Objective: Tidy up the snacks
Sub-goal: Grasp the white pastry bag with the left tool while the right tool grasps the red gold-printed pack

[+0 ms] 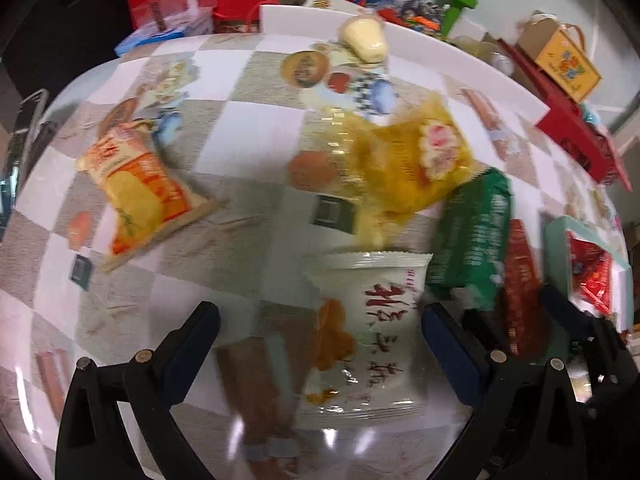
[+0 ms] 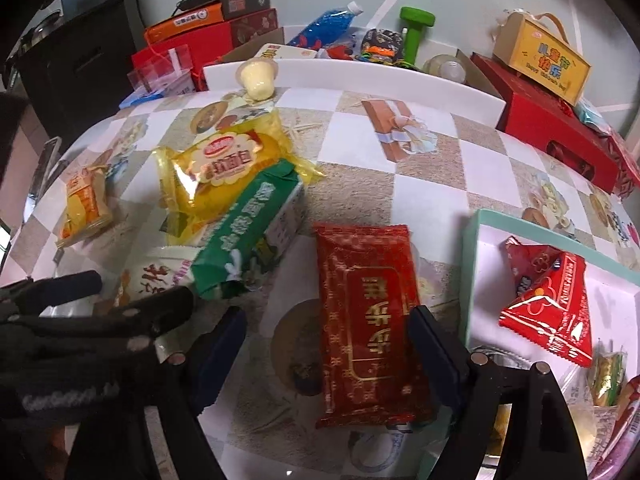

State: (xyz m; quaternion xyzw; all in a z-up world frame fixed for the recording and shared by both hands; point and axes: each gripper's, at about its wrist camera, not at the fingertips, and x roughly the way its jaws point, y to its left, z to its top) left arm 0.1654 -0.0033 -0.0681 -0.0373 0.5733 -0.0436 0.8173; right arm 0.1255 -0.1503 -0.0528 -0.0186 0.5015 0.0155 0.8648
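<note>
My left gripper (image 1: 320,320) is open, its fingers on either side of a white snack packet (image 1: 368,336) with red characters lying on the table. My right gripper (image 2: 328,332) is open around a long red packet (image 2: 366,320); its right finger is near the packet's edge. A green carton (image 2: 250,236) leans across a yellow bread bag (image 2: 224,168). An orange packet (image 2: 82,208) lies far left. A mint box (image 2: 474,224) at the right holds a red triangular packet (image 2: 548,300). A pudding cup (image 2: 258,76) lies tipped at the back.
A white board (image 2: 360,76) edges the back of the checkered tablecloth (image 2: 400,184). Behind it stand red gift boxes (image 2: 560,132), a yellow carry box (image 2: 540,64), a blue bottle (image 2: 324,26) and a green dumbbell (image 2: 416,28). A phone (image 1: 24,128) lies at the left edge.
</note>
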